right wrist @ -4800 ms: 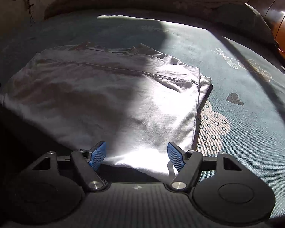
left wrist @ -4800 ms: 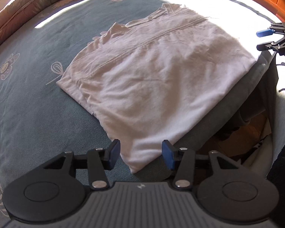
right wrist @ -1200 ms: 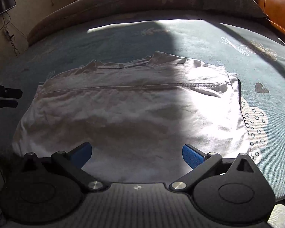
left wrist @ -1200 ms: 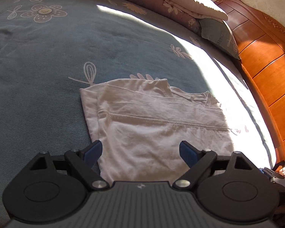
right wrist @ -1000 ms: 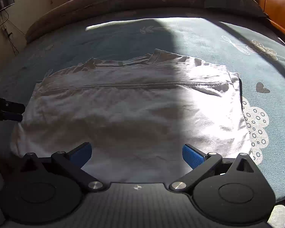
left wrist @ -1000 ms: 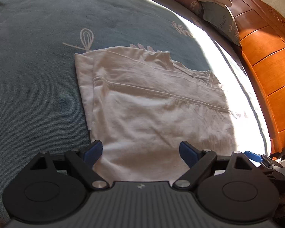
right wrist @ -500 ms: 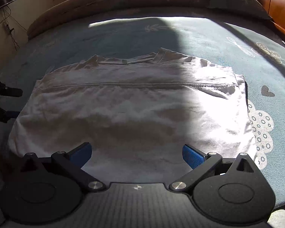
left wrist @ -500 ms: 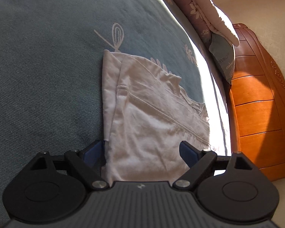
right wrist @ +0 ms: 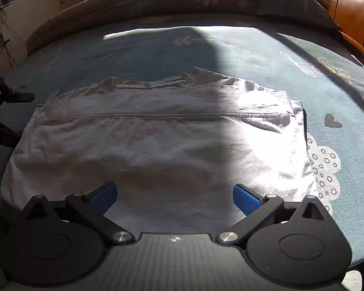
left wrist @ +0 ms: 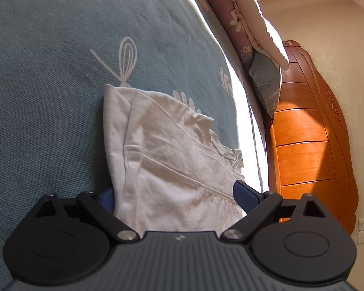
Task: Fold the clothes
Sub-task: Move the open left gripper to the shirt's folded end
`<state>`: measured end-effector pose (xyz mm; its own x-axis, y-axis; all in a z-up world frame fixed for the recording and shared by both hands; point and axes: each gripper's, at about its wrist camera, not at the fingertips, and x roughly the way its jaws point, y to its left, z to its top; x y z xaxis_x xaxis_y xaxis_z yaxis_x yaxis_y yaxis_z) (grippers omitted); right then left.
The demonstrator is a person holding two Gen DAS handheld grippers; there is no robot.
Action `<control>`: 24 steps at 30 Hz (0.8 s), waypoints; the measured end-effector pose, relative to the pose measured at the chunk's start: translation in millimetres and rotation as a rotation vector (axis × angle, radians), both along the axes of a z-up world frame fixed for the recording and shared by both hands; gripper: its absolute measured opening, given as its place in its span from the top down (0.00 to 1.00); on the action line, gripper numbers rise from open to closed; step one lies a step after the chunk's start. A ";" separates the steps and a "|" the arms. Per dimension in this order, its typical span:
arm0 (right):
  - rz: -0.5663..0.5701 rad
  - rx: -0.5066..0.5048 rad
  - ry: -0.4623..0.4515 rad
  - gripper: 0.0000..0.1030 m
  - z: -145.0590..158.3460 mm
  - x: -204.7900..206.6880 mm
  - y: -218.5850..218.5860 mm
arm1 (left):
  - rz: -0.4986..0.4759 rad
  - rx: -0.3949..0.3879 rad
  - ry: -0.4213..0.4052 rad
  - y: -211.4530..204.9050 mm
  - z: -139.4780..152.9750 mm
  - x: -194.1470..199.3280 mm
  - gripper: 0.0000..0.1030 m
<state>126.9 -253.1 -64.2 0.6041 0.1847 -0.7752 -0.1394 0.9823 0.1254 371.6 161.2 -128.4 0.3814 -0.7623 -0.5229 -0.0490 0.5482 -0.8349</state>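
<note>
Folded shirt [left wrist: 167, 169] edge over left jaws' lower pad, perhaps untouched

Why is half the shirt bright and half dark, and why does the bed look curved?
Right wrist view: sunlight hits the shirt on the right and a shadow darkens its left. Left wrist view: the sunlit strip of bed is overexposed. Both views: the fisheye lens bends straight edges.

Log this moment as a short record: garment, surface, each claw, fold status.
garment: partly folded white cotton T-shirt, lying flat, collar at the far edge
surface: blue-grey patterned bedspread
left claw: jaws opening, straddling the shirt's side edge, pads not pressing
right claw: open, over the shirt's near hem, nothing gripped
backdrop: orange wooden headboard
fold status: not finished
</note>
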 end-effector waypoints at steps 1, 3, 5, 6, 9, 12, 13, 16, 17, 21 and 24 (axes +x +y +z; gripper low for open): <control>0.002 0.001 0.000 0.00 -0.4 -0.4 0.0 | -0.012 -0.011 0.003 1.9 -1.3 -6.1 0.08; 0.010 0.006 0.007 0.00 -2.5 -1.5 0.2 | -0.038 -0.027 -0.015 3.8 -3.9 -15.3 0.08; 0.019 0.012 0.016 0.00 -5.2 -2.2 0.5 | -0.063 -0.032 -0.034 4.1 -5.3 -20.1 0.08; 0.021 0.010 0.014 0.00 -5.8 -2.3 1.8 | -0.072 -0.023 -0.029 2.1 -4.2 -15.8 0.08; 0.028 0.005 0.009 0.00 -7.7 -2.4 5.7 | -0.092 0.004 -0.017 -5.3 -0.1 1.3 0.06; 0.049 0.015 -0.006 0.00 -5.4 -4.7 10.1 | -0.105 0.022 -0.027 -14.3 2.5 17.4 0.01; 0.059 0.019 -0.013 0.00 -4.0 -5.8 11.7 | -0.108 0.024 -0.029 -17.2 3.1 21.9 0.01; 0.081 0.013 -0.029 0.00 -1.3 -8.5 15.6 | -0.125 0.035 -0.043 -18.7 4.0 18.0 0.01; 0.086 0.011 -0.033 0.00 -0.9 -9.1 16.3 | -0.136 0.035 -0.047 -17.2 4.0 13.2 0.01; 0.089 0.015 -0.027 0.00 -2.2 -9.7 15.1 | -0.182 0.045 -0.074 -10.3 4.1 -6.6 0.05; 0.085 0.021 -0.019 0.00 -5.2 -8.9 14.5 | -0.176 0.053 -0.072 -5.5 2.8 -7.0 0.14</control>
